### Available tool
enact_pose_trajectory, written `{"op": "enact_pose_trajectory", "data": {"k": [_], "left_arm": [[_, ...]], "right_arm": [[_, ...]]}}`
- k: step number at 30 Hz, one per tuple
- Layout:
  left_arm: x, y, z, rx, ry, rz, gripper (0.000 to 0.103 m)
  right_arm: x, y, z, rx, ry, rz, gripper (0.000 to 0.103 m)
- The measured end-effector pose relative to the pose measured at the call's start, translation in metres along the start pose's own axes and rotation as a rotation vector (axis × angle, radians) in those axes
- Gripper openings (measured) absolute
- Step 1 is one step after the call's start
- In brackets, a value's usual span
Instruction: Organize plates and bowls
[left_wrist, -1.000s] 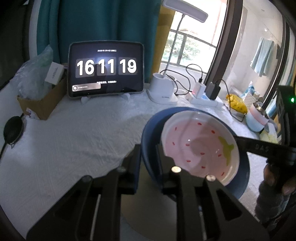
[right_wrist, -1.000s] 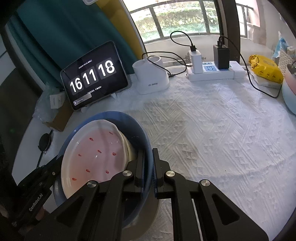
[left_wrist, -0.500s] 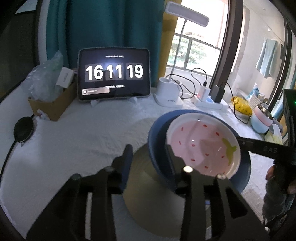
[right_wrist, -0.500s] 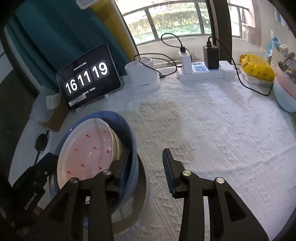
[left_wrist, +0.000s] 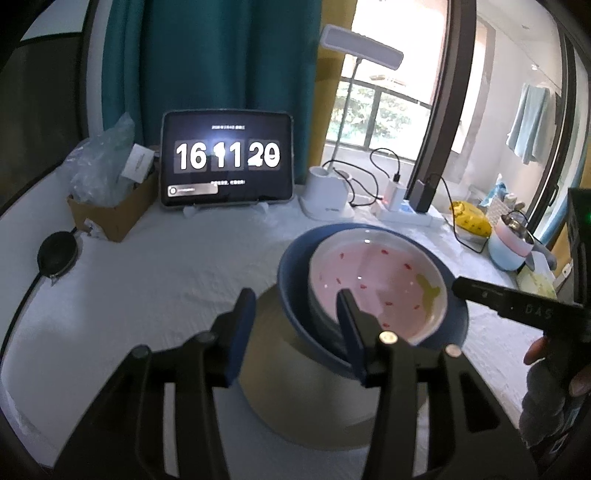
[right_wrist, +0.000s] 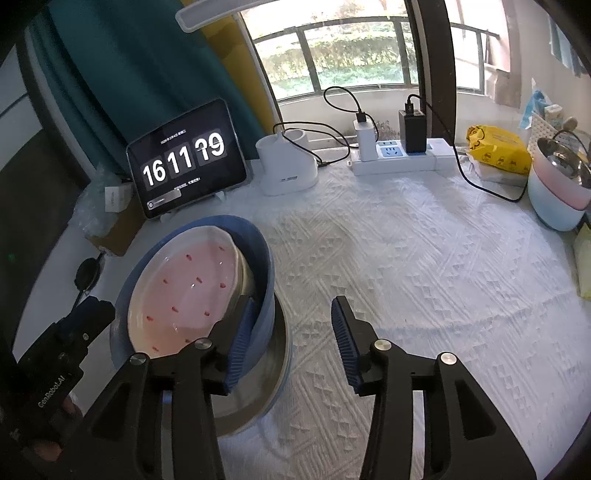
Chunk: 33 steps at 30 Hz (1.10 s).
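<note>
A pink plate (left_wrist: 376, 280) with red specks lies inside a blue bowl (left_wrist: 291, 280), and the bowl rests in a wide steel dish (left_wrist: 314, 398) on the white cloth. My left gripper (left_wrist: 295, 328) straddles the bowl's near rim. Its jaws are opening and neither pad presses on the rim. In the right wrist view the same blue bowl (right_wrist: 264, 266), pink plate (right_wrist: 192, 288) and steel dish (right_wrist: 258, 391) sit at lower left. My right gripper (right_wrist: 291, 339) is opening too, with its left finger by the bowl's wall and its right finger over bare cloth.
A tablet clock (left_wrist: 225, 158), a white lamp base (left_wrist: 325, 195) and a power strip (right_wrist: 399, 158) with cables line the back. A cardboard box (left_wrist: 110, 214) and a black round object (left_wrist: 57, 254) sit at left. Stacked pastel bowls (right_wrist: 557, 192) and a yellow packet (right_wrist: 498, 151) stand at right.
Both grippers were shut on the blue bowl's rim a second ago. They have let go, opened, and drawn back and up a little. The stacked dishes stay in place.
</note>
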<state>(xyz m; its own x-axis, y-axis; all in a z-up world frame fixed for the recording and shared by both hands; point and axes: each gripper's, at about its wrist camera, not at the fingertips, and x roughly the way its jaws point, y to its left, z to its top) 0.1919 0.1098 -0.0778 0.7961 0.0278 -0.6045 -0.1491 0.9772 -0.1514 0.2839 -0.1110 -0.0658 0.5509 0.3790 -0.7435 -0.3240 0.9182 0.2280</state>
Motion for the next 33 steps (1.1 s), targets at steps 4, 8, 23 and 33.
{"op": "enact_pose_trajectory", "data": {"k": [4,8,23,33], "left_arm": [[-0.009,-0.005,-0.003,0.003,-0.007,-0.007,0.047],[-0.018,-0.013,-0.008,0.018,-0.018,-0.014,0.051],[-0.051,-0.042,-0.024,0.067,-0.068,-0.052,0.088],[-0.081,-0.056,-0.028,0.095,-0.143,-0.086,0.089]], "right_arm": [[-0.01,0.003,-0.005,-0.016,-0.014,-0.006,0.046],[-0.019,0.003,-0.011,-0.033,-0.031,-0.045,0.047],[-0.06,-0.01,-0.04,-0.058,-0.103,-0.151,0.047],[-0.092,-0.013,-0.057,-0.096,-0.167,-0.211,0.047]]}}
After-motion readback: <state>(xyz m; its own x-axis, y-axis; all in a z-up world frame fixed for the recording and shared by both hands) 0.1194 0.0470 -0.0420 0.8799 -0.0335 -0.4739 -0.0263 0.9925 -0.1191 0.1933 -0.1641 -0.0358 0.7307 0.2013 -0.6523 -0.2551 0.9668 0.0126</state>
